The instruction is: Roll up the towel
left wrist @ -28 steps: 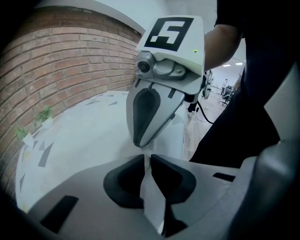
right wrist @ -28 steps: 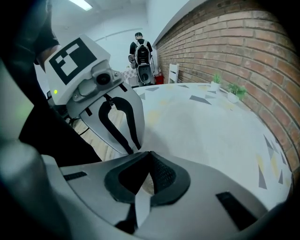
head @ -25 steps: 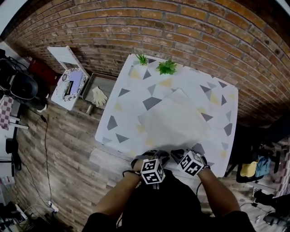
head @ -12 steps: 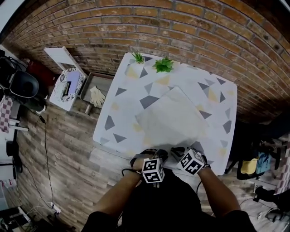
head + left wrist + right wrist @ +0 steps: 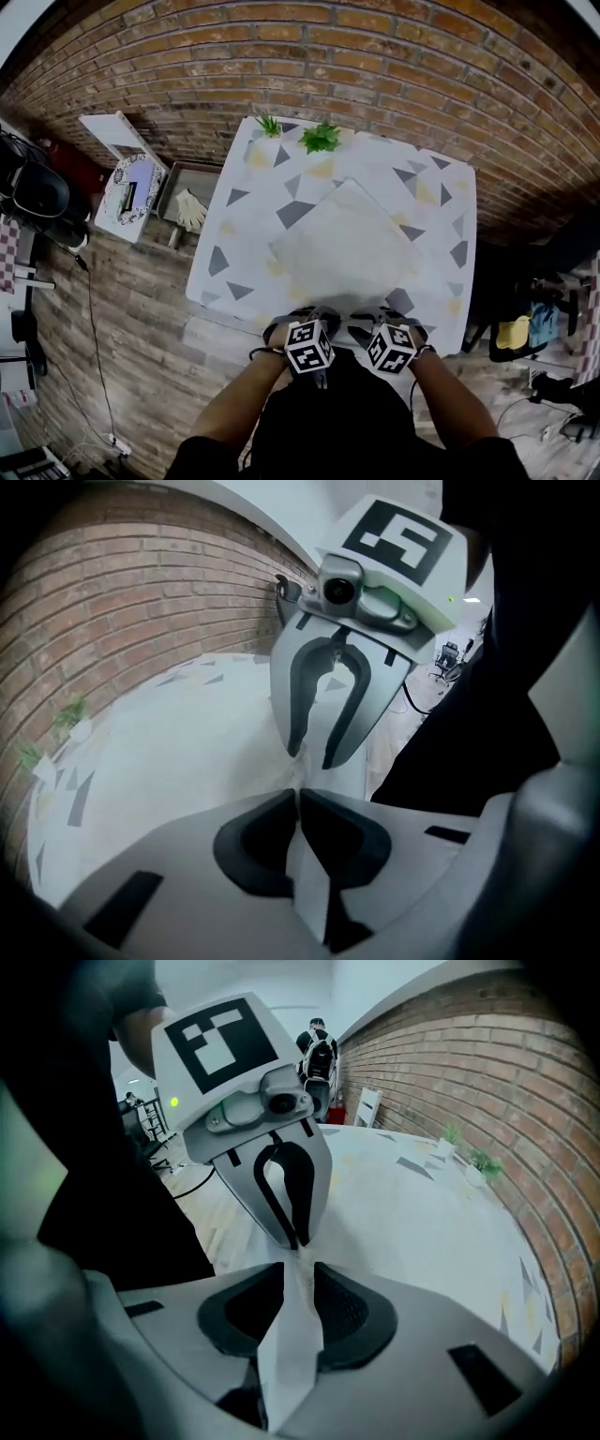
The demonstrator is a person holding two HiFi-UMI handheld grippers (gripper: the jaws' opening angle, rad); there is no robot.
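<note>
A white towel (image 5: 342, 239) lies flat and cornerwise on the triangle-patterned table (image 5: 234, 244). Both grippers are at its near corner by the table's front edge. My left gripper (image 5: 315, 317) is shut on the towel's edge, and a thin fold of towel (image 5: 187, 752) runs between its pads (image 5: 298, 794). My right gripper (image 5: 367, 321) is close beside it on the right. Its jaws (image 5: 300, 1274) have just been opening. A strip of towel (image 5: 422, 1232) still runs between them, with a gap at the pads. From the left gripper view, the right gripper (image 5: 311, 757) has its fingers spread.
Two small green plants (image 5: 321, 137) (image 5: 269, 124) stand at the table's far edge against the brick wall. On the floor to the left are a tray with gloves (image 5: 187, 208) and an open white case (image 5: 127, 183). A black chair (image 5: 37, 192) stands further left.
The right gripper's cube has shifted a little and rolled, while the left one stays put. The towel lies as before. The head camera has tilted slightly.
</note>
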